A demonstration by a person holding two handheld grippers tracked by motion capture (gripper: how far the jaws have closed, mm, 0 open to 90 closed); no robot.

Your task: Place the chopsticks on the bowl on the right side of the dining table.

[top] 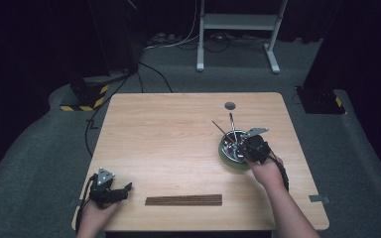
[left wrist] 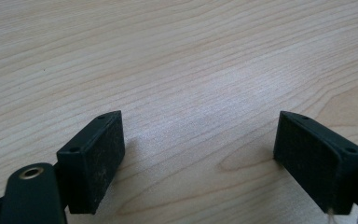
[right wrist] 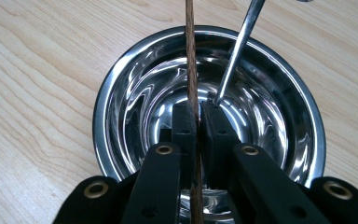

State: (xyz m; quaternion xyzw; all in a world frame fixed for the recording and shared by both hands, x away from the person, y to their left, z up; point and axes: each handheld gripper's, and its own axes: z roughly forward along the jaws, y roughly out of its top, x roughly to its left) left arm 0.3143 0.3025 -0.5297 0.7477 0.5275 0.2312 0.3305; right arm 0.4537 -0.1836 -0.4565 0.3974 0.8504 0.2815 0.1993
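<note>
A steel bowl [right wrist: 121, 79] with a green outside [top: 235, 163] stands on the right half of the wooden table [top: 178, 139]. My right gripper [right wrist: 196, 109] reaches into it, shut on a thin brown stick [right wrist: 189, 51] that rises out over the far rim [top: 220, 130]. A metal utensil handle [right wrist: 240, 46] leans in the bowl beside the stick [top: 232, 123]. My left gripper [top: 124, 191] rests near the table's front left corner. Its jaws stand wide open [left wrist: 198, 158] over bare wood, with nothing between them.
A flat row of brown sticks [top: 183, 200] lies along the front edge, between the two hands. A grey round cap [top: 229, 105] sits in the tabletop behind the bowl. Cables and a white stand frame [top: 238, 22] are on the floor beyond the table.
</note>
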